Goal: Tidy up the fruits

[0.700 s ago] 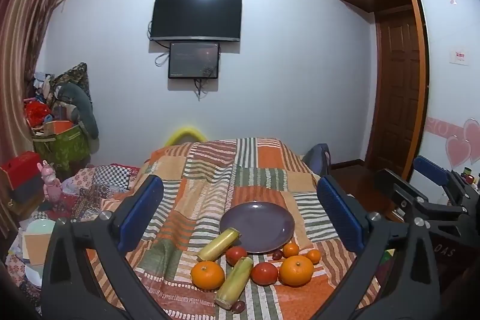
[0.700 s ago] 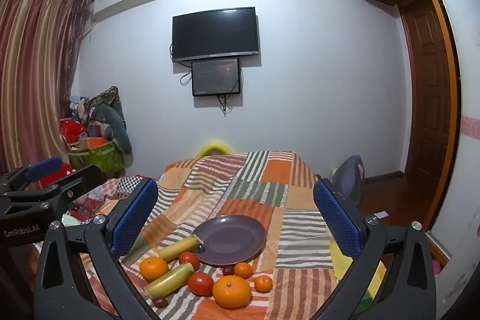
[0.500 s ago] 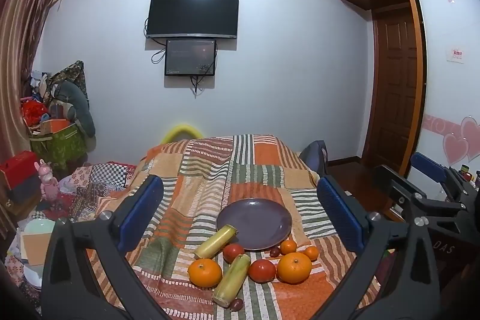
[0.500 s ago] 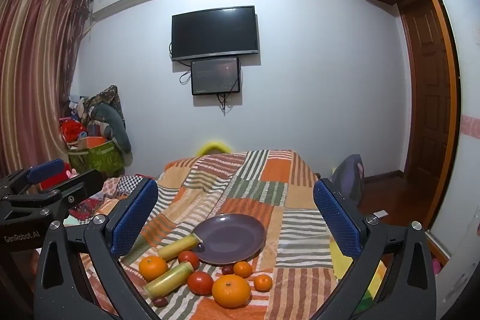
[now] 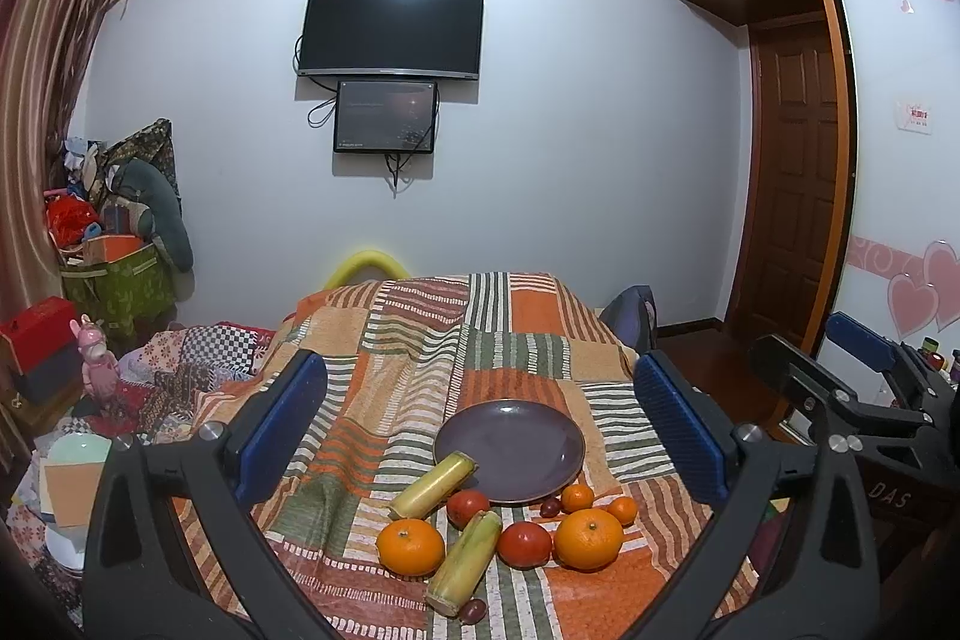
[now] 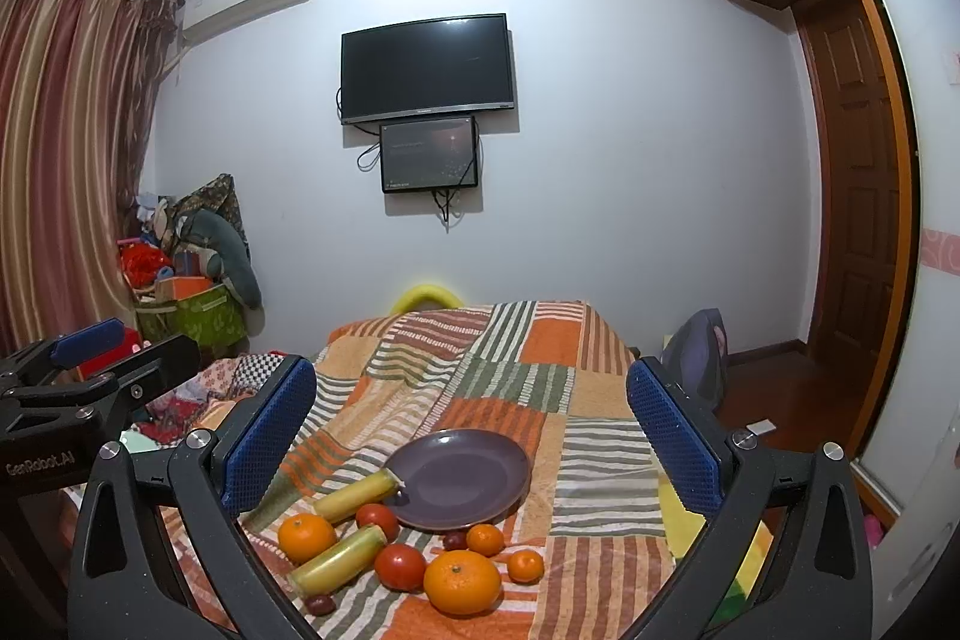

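Note:
An empty purple plate (image 5: 510,448) (image 6: 462,478) lies on the striped patchwork cloth (image 5: 420,340). In front of it lie two large oranges (image 5: 411,547) (image 5: 588,538), two small mandarins (image 5: 578,497), two red tomatoes (image 5: 524,544), two yellow-green sugarcane pieces (image 5: 465,556) (image 5: 432,478) and small dark fruits (image 5: 472,610). My left gripper (image 5: 480,424) is open and empty, held above and short of the fruit. My right gripper (image 6: 471,424) is open and empty too, and the biggest orange (image 6: 462,580) lies below it.
The cloth-covered surface drops off at both sides. A cluttered pile with a green box (image 5: 120,286) stands at the left wall. A backpack (image 6: 696,352) and wooden door (image 5: 792,184) are at the right. A TV (image 5: 390,28) hangs on the far wall.
Both grippers stayed open. The left view drifted slightly, so the plate and fruit sit a touch lower and nearer. The fruit has not moved.

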